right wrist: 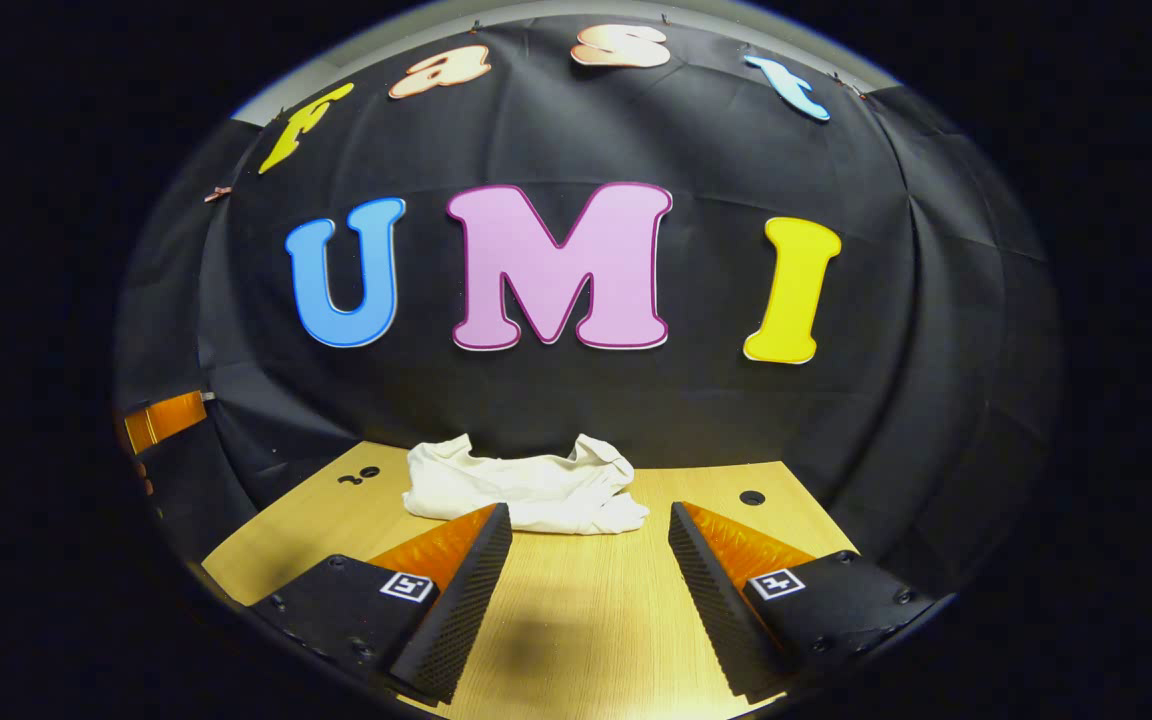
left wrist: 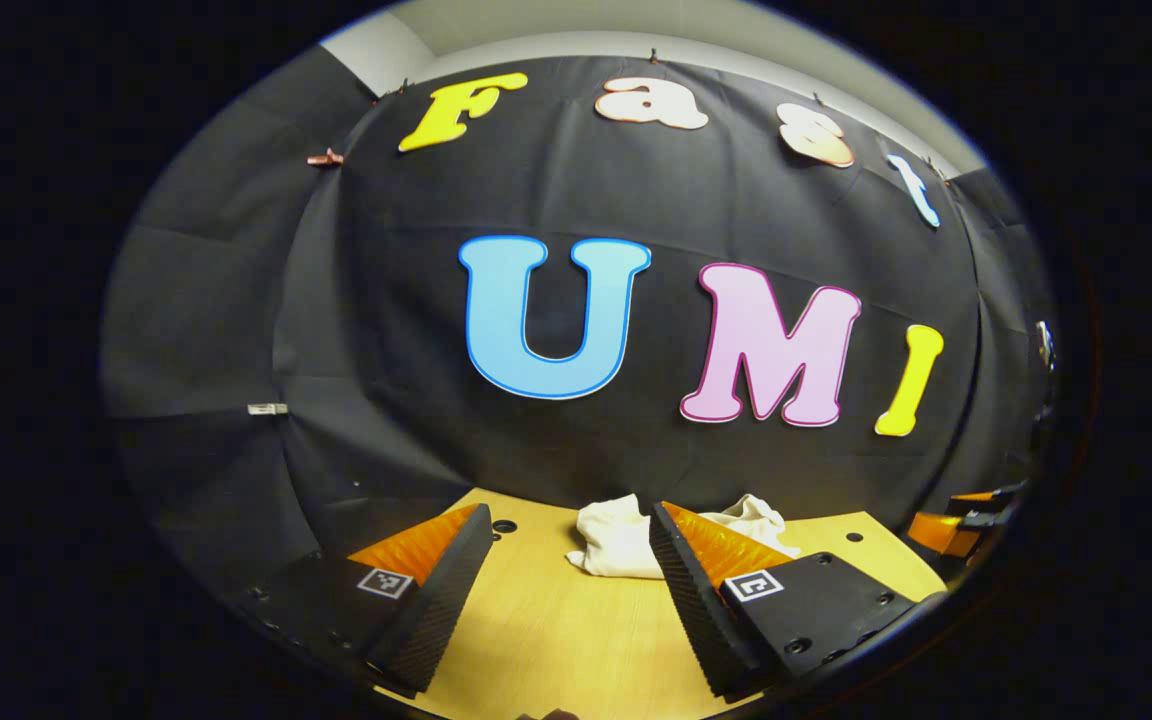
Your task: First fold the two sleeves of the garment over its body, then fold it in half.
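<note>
The left gripper (left wrist: 568,545) hangs with its jaws spread wide, gripping nothing, above the wooden table (left wrist: 556,640). The right gripper (right wrist: 591,545) is likewise wide open and empty. The white garment (right wrist: 526,487) lies bunched at the table's far edge, near the black cloth wall (right wrist: 576,400), apart from both grippers.

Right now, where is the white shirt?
The white shirt lies bunched at the far edge of the wooden table, against the black cloth wall, ahead of both open grippers.
</note>
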The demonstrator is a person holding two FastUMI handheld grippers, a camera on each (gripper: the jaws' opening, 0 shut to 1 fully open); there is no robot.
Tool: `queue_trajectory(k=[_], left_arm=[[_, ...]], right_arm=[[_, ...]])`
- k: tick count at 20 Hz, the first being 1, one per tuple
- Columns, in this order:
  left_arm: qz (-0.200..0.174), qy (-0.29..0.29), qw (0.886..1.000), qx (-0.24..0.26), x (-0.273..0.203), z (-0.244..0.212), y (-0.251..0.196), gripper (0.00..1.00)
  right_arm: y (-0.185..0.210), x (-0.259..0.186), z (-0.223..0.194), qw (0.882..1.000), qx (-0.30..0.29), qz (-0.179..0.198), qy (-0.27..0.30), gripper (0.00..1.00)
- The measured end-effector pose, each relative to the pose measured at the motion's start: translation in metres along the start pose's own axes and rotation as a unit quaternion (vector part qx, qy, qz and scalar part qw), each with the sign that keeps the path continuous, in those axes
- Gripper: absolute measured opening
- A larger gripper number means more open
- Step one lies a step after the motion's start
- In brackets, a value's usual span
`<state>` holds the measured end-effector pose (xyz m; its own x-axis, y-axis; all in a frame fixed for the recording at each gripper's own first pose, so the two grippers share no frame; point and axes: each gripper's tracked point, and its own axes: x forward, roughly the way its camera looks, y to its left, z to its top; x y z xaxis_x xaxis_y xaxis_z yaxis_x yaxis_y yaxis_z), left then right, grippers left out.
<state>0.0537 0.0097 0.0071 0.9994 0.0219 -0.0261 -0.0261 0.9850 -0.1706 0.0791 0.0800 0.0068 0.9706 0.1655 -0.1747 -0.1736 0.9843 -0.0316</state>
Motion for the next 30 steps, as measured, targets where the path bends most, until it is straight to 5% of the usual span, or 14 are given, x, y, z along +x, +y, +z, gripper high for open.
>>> queue_trajectory(k=[11,20,30], left_arm=[[-0.033,0.011,0.999,-0.003,-0.179,-0.05,-0.003,0.97],[-0.054,0.015,0.998,0.012,-0.195,-0.052,-0.007,0.97],[-0.031,0.007,0.999,0.01,-0.167,-0.034,-0.006,0.98]], right_arm=[[-0.004,-0.162,-0.058,0.999,0.029,-0.012,-0.011,0.97],[-0.002,-0.191,-0.067,0.999,0.042,-0.022,-0.008,0.97],[-0.011,-0.164,-0.041,0.999,0.032,-0.018,-0.017,0.97]])
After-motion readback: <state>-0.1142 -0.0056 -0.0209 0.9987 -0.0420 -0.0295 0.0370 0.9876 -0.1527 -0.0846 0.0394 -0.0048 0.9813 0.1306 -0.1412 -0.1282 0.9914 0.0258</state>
